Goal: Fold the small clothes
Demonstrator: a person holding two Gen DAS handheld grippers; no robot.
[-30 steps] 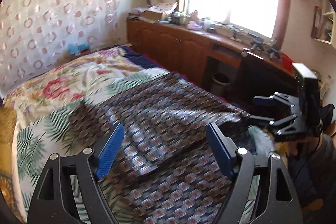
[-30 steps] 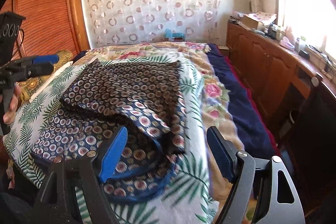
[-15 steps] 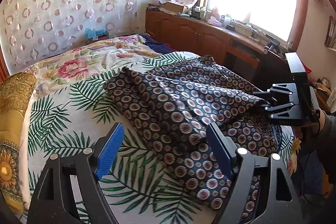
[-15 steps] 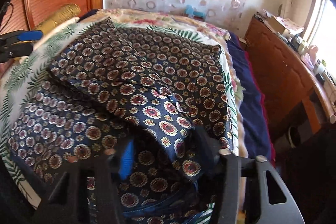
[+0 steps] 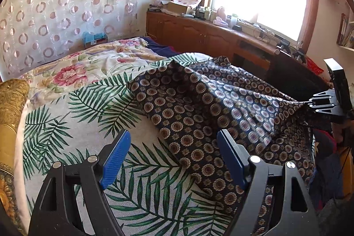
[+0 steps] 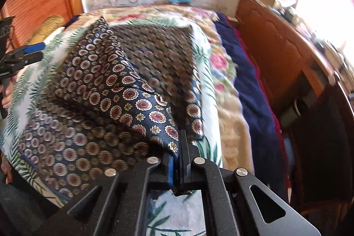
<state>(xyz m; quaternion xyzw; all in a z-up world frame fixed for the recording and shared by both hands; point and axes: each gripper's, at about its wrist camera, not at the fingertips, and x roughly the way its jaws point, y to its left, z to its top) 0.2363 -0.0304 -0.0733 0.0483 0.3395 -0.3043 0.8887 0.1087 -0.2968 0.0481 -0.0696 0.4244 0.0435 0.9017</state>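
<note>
A dark blue garment with a round medallion pattern (image 5: 199, 107) lies on the palm-leaf bedspread (image 5: 73, 116). My left gripper (image 5: 174, 158) is open and empty, hovering above the bedspread beside the garment's left edge. My right gripper (image 6: 177, 156) is shut on a corner of the garment (image 6: 137, 103) and holds it lifted, so the cloth stretches taut toward it. In the left wrist view the right gripper (image 5: 309, 104) shows at the far right, pinching the raised cloth. The left gripper (image 6: 33, 51) shows at the left edge of the right wrist view.
A floral quilt (image 5: 93, 63) covers the far end of the bed. A gold pillow (image 5: 11, 101) lies at the left. Wooden cabinets (image 5: 199, 37) under a bright window run along the right side, with a gap between them and the bed.
My right gripper has closed on the garment's corner and pulled it up and back. My left gripper has moved left, off the garment, staying open.
</note>
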